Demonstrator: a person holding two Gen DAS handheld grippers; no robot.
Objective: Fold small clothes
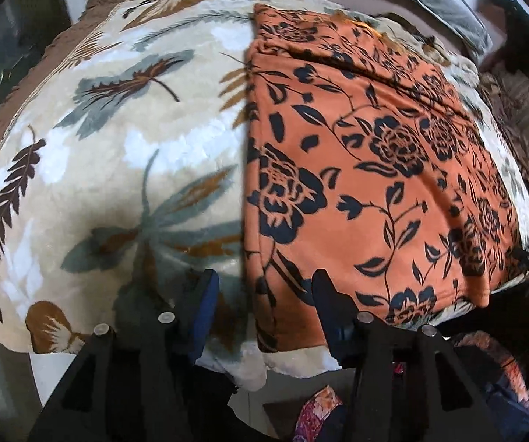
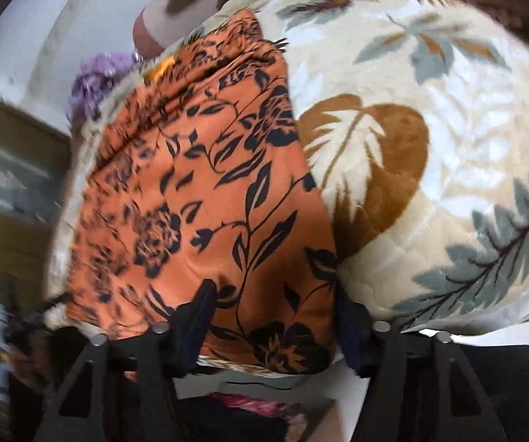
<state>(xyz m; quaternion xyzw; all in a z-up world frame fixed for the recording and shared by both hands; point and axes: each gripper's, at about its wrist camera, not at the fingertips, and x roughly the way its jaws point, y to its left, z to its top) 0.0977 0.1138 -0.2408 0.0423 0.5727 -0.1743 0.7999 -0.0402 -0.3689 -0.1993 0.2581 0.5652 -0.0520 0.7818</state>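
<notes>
Both tongs stand wide and hold nothing: the left gripper and right gripper sit low in their frames, each above the near edge of the orange cloth, tips partly hidden by blur. Folded flat, smooth and black-flowered, it lies on a plush leaf-patterned blanket. A purple bundle at upper left is blurred.

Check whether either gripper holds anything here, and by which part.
Nothing is held. The left gripper and right gripper are both open above the near edge of the folded orange floral cloth.
</notes>
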